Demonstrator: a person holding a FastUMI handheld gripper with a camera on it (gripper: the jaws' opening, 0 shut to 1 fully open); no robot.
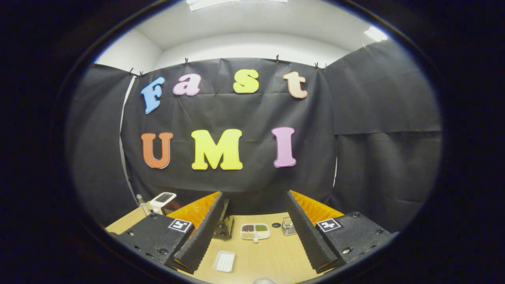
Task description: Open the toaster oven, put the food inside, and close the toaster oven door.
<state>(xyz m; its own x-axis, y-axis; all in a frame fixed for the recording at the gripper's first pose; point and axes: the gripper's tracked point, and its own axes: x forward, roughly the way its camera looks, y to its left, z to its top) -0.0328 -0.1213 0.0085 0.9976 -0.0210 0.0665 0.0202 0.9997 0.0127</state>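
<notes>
My gripper (254, 194) is held high above a wooden table (272, 256), open wide with nothing between its fingers. A dark boxy appliance (224, 225), apparently the toaster oven, stands at the table's far side, mostly hidden behind the left finger (201, 232). I cannot tell how its door stands. Between the fingers and well beyond them lies a white divided dish (255, 231) holding brown, green and pale food. A small white ribbed tray (224, 261) lies nearer, just right of the left finger's base.
A small clear jar (288, 227) stands against the right finger's inner side, with a small dark round thing (276, 225) beside it. A white device (162, 201) and a thin bottle (140, 202) stand at the table's far left corner. Black cloth walls surround the table.
</notes>
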